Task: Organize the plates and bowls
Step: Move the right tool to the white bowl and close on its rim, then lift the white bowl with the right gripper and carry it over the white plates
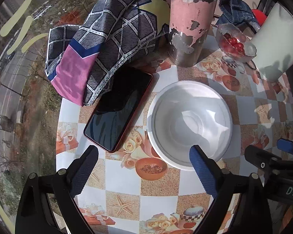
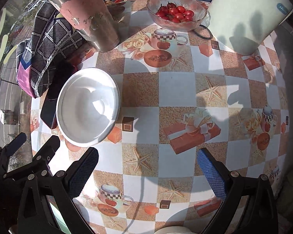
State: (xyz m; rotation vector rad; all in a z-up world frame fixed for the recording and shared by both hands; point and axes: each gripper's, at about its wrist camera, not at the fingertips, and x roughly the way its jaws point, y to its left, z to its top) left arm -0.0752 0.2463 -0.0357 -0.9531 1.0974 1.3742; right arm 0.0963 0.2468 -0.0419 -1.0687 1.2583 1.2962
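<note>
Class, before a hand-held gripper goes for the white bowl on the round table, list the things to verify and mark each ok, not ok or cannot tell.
1. Round white bowl upright and empty: ok.
2. Left hand-held gripper jaws open, nothing between them: ok.
3. Right hand-held gripper jaws open and empty: ok.
4. Black phone in red case apart from the bowl: ok, but close beside it.
5. Worn pink metal tumbler and clear glass bowl of red fruit apart from the white bowl: ok.
6. A spot to put the bowl: cannot tell.
</note>
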